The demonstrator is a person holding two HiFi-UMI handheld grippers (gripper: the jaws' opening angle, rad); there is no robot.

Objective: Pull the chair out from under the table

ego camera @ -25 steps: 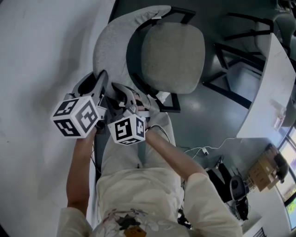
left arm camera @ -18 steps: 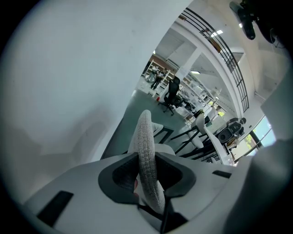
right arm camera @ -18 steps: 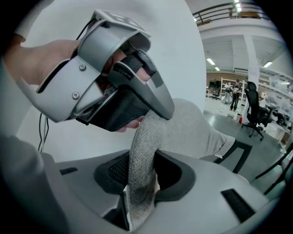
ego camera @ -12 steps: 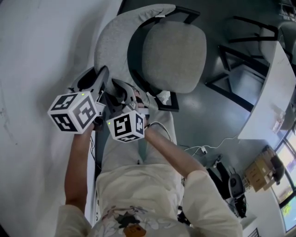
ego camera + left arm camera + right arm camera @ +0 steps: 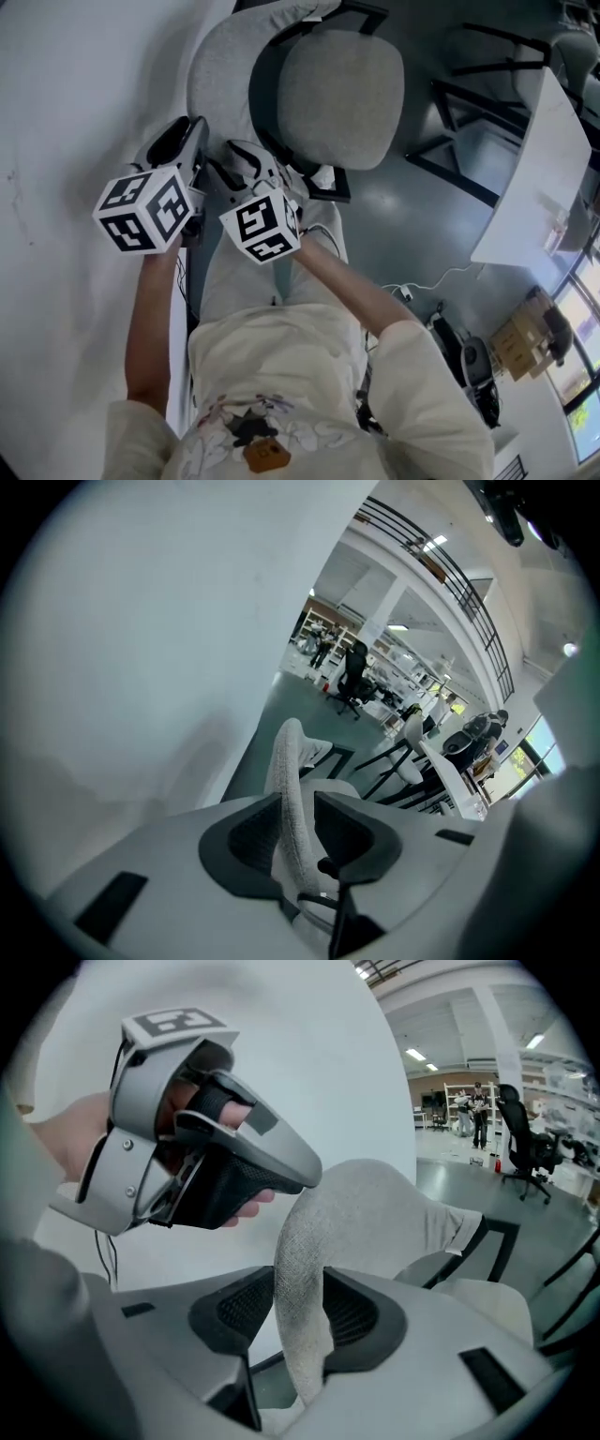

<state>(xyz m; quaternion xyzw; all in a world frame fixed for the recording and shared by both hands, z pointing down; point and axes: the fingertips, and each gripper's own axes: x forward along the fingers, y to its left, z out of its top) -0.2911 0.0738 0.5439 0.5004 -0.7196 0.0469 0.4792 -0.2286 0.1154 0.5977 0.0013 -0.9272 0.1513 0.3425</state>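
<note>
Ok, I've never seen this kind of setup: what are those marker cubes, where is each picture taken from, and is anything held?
No robot: a person holds a two-jaw gripper in each hand; the cubes are parts of them. The head view looks down from the person's head; the other two look along each gripper's jaws. The left gripper is clamped on the grey chair's backrest, beside a white table. The right gripper has just been opening its jaws, with the backrest between them.

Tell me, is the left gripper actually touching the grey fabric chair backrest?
Touching. The left gripper view shows the grey fabric chair backrest squeezed between the left gripper fingers, cloth against both with no gap visible.
</note>
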